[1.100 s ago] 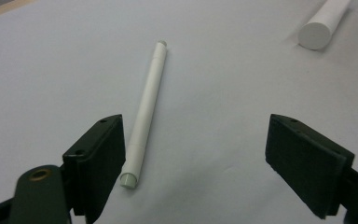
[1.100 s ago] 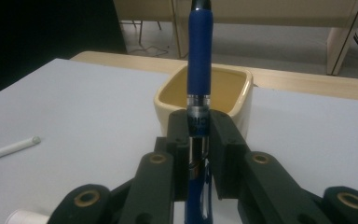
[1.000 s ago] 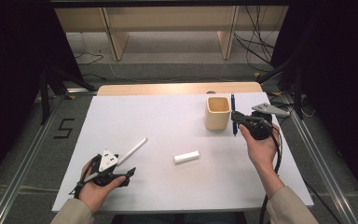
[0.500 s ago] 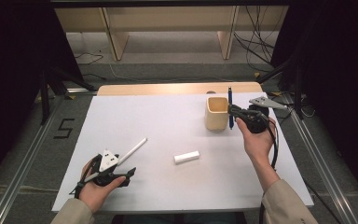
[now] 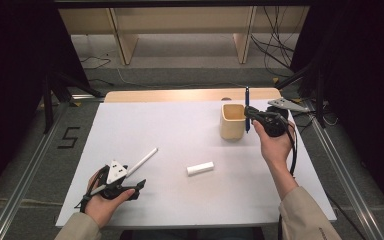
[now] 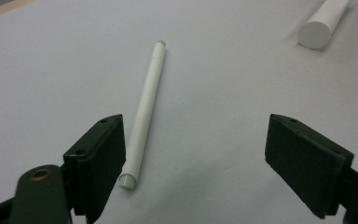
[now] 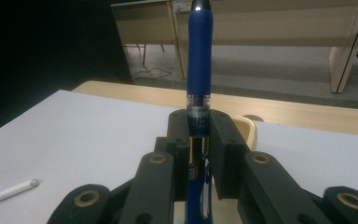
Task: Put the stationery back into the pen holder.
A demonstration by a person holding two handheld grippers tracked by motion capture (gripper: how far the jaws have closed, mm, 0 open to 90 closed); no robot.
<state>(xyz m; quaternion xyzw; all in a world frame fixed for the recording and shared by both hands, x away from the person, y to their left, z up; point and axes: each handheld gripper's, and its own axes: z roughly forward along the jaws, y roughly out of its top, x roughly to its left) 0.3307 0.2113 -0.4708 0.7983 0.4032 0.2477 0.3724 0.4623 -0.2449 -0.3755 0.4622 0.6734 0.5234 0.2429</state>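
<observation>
step: right gripper point(image 5: 250, 114) clamps blue pen point(image 5: 247, 102) upright, at 3 o'clock of cup point(image 5: 232, 121)
next: lift over rim, drop in
left gripper point(image 6: 209, 154): wide open, empty, by white pen point(image 6: 145, 105)

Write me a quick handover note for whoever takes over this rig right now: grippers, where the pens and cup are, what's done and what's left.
Right gripper: shut on the blue pen, held upright beside the beige cup, at the cup's right edge in the high view. The pen is not yet in the cup.
Left gripper: open, holding nothing, low over the white mat at the near left. The white pen lies flat just inside its left jaw.
A short white cylinder lies mid-mat, untouched.
Done: blue pen picked up and brought to the cup.
Left: probably dropping the blue pen in, then perhaps the white pen and cylinder.
</observation>
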